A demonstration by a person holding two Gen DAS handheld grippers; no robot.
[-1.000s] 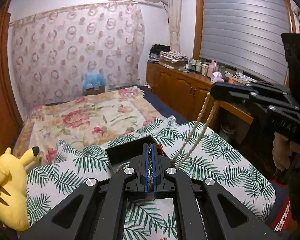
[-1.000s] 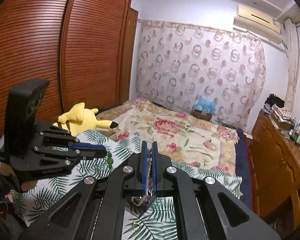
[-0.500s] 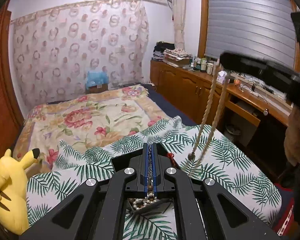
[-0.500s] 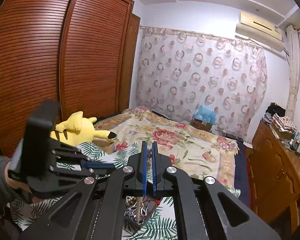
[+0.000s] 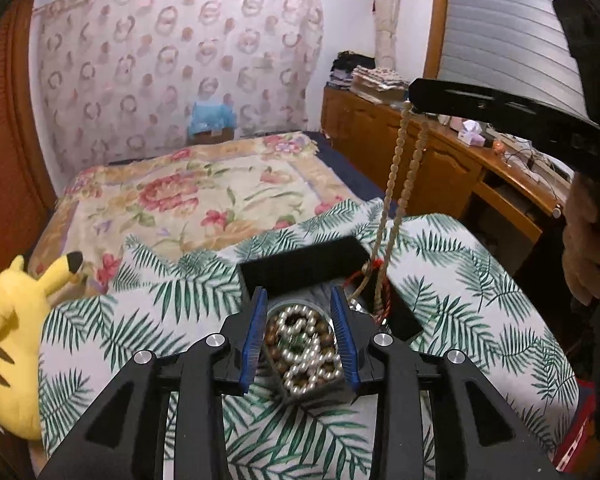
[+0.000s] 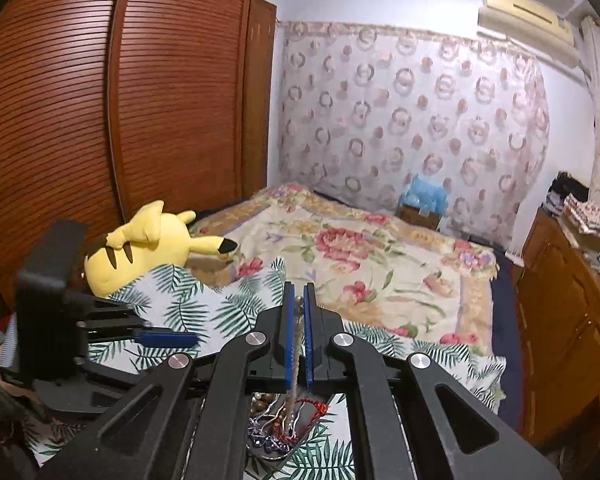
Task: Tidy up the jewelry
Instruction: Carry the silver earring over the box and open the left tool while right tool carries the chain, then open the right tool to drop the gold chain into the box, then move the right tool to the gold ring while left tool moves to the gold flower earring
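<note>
While left jaws gape over the pearl-filled box (image 5: 300,268), right jaws pinch a beaded necklace (image 5: 396,184).

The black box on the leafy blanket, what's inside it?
Inside the black box lie silvery pearl beads and brown beads. A tan bead strand hangs from the right tongs into it, beside red cord. The left tongs hide the rest.

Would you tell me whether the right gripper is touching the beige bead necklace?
Touching: in the right wrist view, the right gripper has its blue pads closed on the beige bead necklace.
</note>
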